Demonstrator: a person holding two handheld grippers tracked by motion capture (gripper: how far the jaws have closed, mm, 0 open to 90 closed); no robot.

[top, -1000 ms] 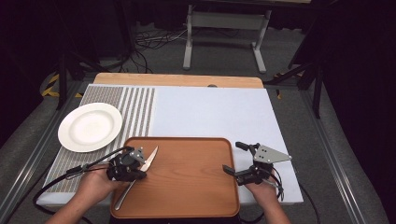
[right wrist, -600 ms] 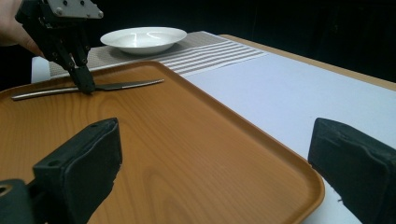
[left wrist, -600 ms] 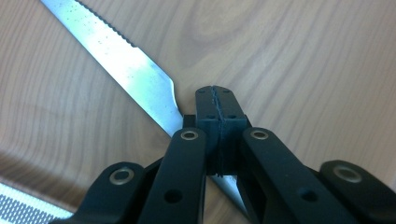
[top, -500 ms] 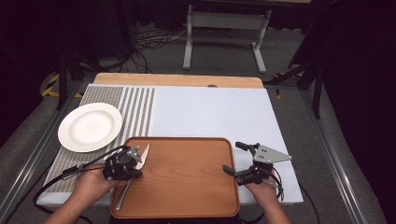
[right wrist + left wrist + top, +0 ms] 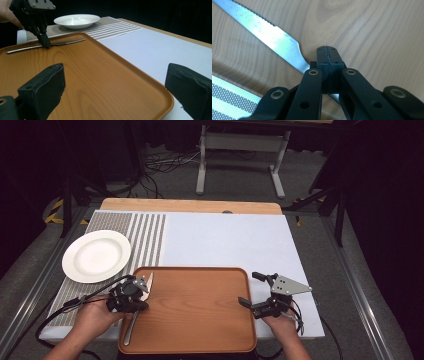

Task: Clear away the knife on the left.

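Note:
A table knife [image 5: 131,326] lies flat along the left side of a brown wooden tray [image 5: 200,320]. Its serrated blade [image 5: 274,35] points toward the far rim. My left gripper [image 5: 141,292] is shut, pads together, with its tip [image 5: 328,56] set down on the knife's neck. The knife runs underneath the tip. The right gripper view shows that left gripper [image 5: 46,44] touching the knife [image 5: 67,42]. My right gripper [image 5: 248,289] is open at the tray's right rim [image 5: 160,96], with nothing between its jaws.
A white plate [image 5: 96,256] sits on a grey striped placemat [image 5: 145,232] beyond the tray's left corner. A pale blue table cover [image 5: 230,240] stretches behind and to the right of the tray. Metal stand legs [image 5: 240,150] and cables are on the floor beyond.
The left gripper has slid a little to the left, and the knife has shifted with it toward the tray's left rim. The right gripper has stayed put.

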